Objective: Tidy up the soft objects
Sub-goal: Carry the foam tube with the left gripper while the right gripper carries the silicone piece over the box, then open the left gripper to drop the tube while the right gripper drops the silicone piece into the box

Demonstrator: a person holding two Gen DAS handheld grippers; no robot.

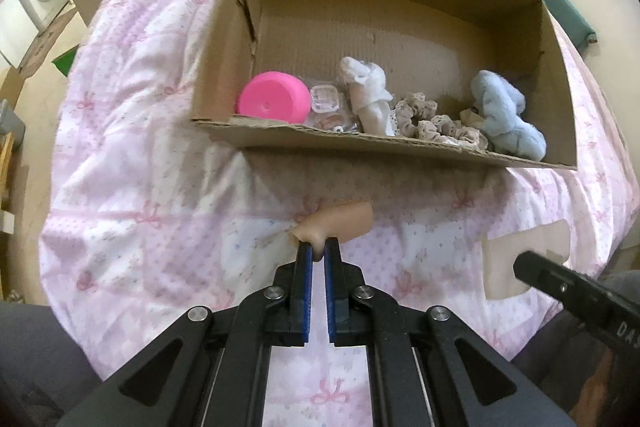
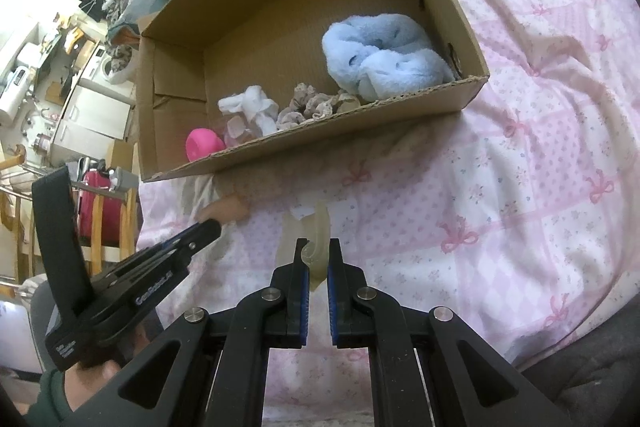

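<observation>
left gripper (image 1: 319,250): clamped on a squishy peach piece (image 1: 338,225), near side of the box
box (image 1: 400,147): fluffy blue thing (image 1: 506,115) parked right, pink cup (image 1: 274,99) left

Pink bow-print quilt (image 1: 160,155), light-blue plush (image 2: 380,55)

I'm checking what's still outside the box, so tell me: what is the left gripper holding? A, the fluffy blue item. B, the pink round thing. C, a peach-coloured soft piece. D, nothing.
C: the left gripper has its jaws shut on the peach-coloured soft piece over the pink bedspread, in front of the cardboard box.
</observation>
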